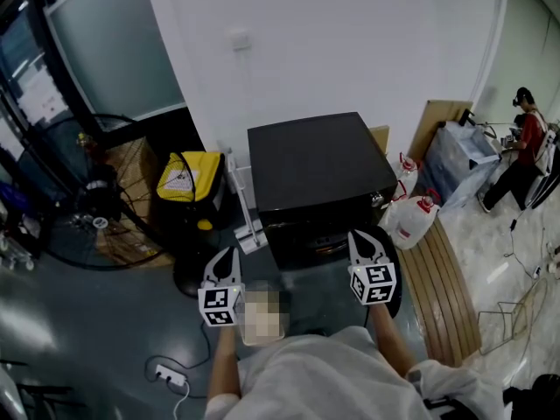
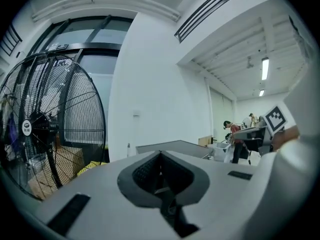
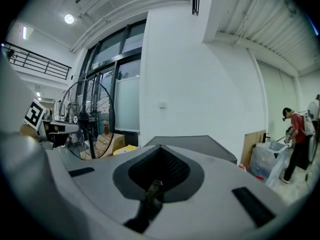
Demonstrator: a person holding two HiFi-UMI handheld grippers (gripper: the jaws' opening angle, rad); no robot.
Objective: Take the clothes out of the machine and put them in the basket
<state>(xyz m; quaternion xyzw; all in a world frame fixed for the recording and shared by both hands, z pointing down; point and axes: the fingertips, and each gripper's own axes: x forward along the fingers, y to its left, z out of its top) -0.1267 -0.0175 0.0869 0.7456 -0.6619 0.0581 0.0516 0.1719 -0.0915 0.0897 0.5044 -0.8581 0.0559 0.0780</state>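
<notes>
Jaws pinched together, empty, on both left gripper and right gripper, hovering on the near side of the black machine. No clothes or basket visible, so it could be pre-unload or all done.

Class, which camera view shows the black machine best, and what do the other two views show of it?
The head view: the black machine is seen from above, with its top and front both visible. Both gripper views catch only its flat top, low in the middle of the picture.
</notes>
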